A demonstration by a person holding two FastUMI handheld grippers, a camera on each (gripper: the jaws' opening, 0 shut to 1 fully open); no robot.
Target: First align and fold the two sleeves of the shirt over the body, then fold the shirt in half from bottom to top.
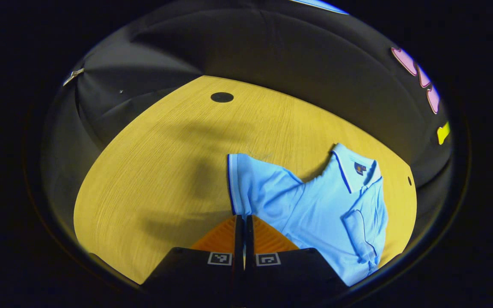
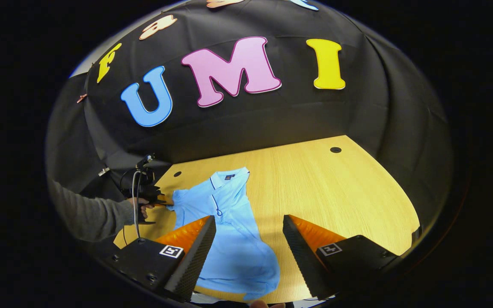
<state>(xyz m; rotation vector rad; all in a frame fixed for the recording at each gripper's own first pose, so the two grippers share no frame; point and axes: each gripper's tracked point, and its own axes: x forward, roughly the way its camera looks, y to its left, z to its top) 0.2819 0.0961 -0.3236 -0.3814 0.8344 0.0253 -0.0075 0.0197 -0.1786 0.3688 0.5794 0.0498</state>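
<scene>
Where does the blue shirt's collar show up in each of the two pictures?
Left gripper view: collar at right of centre, beside the table's far right edge.
Right gripper view: collar left of centre, above the fingers.
Shared landmark: the dark badge inside the collar.

In the right gripper view the shirt (image 2: 229, 231) lies on the table (image 2: 336, 192), lower centre, collar (image 2: 229, 175) away from the camera. The left gripper (image 2: 163, 204) sits at frame left, touching the sleeve (image 2: 182, 199) edge.
</scene>
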